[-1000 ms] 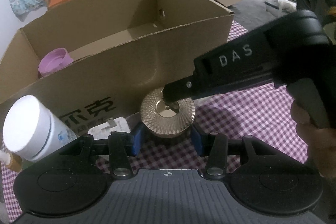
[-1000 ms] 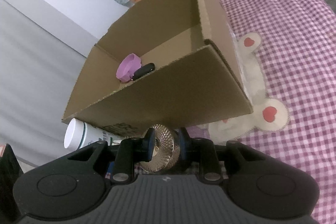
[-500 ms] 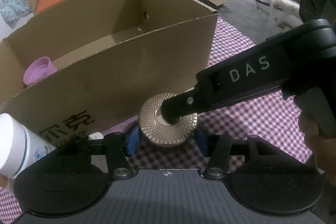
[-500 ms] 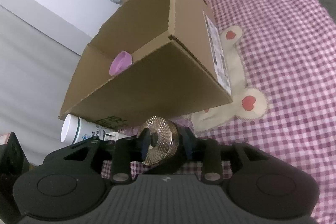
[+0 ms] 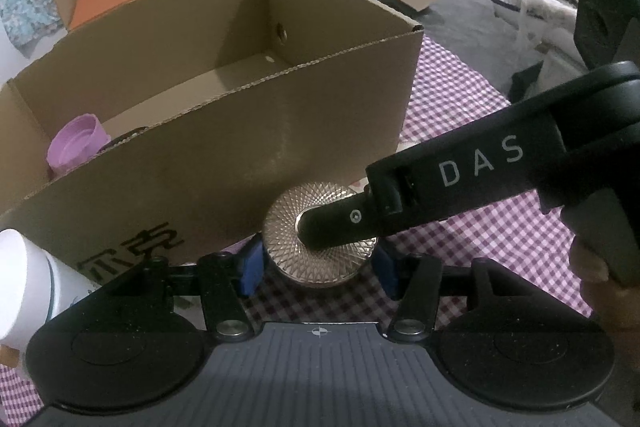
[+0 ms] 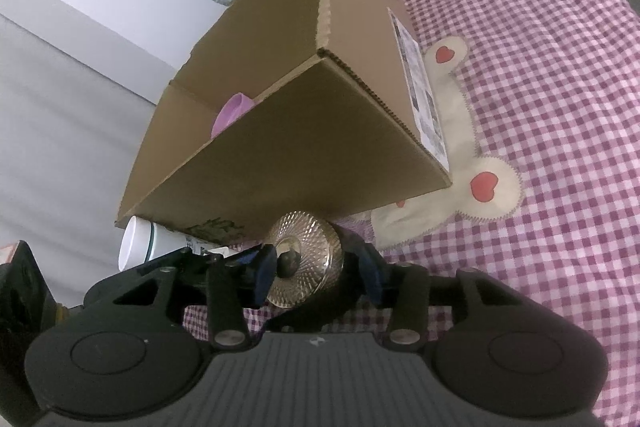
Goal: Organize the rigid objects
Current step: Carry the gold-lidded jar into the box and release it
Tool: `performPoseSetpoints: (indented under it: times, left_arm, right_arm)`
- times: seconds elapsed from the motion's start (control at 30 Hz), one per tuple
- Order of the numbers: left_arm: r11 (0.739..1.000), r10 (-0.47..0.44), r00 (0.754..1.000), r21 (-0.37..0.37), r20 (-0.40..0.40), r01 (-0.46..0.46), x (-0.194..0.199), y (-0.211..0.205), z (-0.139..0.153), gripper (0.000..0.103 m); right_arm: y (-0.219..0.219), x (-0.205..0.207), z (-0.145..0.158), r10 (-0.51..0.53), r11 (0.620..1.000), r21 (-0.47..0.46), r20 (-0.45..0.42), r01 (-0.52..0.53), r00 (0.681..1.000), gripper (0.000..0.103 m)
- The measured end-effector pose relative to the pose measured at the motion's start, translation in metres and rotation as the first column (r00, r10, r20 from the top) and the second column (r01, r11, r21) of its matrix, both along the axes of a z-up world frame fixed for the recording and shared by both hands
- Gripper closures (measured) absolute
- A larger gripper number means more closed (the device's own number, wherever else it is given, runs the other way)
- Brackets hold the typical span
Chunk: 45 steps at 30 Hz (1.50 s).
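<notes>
Gold ribbed jar [image 5: 320, 245] clamped by right gripper [image 6: 316, 273]; flanked by left gripper [image 5: 318, 265], contact unclear; "DAS" readable on right gripper.

"DAS" on right hand-held gripper [image 5: 340, 233] (white letters)

The white bottle [image 5: 24, 291] is cut off by the left edge of the left wrist view. A purple cup [image 6: 232, 113] in the cardboard box [image 6: 304, 143] is mostly hidden behind the box wall. The label [image 6: 422, 99] on the box side is too blurred to read.
</notes>
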<state>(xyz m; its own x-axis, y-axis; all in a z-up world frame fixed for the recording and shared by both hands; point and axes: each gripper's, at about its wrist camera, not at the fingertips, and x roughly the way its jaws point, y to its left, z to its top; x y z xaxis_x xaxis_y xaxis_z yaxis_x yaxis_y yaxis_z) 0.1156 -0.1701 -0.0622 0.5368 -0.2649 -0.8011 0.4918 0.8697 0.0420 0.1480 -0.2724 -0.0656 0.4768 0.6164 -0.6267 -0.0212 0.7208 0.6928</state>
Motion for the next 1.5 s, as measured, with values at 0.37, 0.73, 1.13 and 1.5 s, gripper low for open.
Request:
performPoseSetpoints:
  times: [0.37, 0.73, 1.13, 1.5]
  left_arm:
    - [1.0, 0.005, 0.999, -0.019, 0.04, -0.004, -0.015, 0.004, 0.02, 0.048]
    - [0.998, 0.035, 0.978, -0.058, 0.204, -0.024, -0.032, 0.019, 0.104, 0.048]
    - [0.992, 0.119, 0.985, -0.046, 0.126, -0.114, 0.064, 0.027, 0.137, 0.048]
    - [0.98, 0.194, 0.977, 0.074, -0.092, -0.187, 0.166, 0.026, 0.082, 0.048]
  right_arm:
    - [0.002, -0.013, 0.024, 0.0, 1.0, -0.02, 0.034, 0.001, 0.999, 0.056]
    - [0.018, -0.029, 0.117, 0.037, 0.997, -0.076, 0.228, -0.02, 0.973, 0.056]
    - [0.04, 0.066, 0.16, 0.119, 0.99, -0.101, 0.214, -0.099, 0.97, 0.056]
    - [0.057, 0.182, 0.097, 0.176, 0.977, -0.118, 0.001, -0.175, 0.984, 0.056]
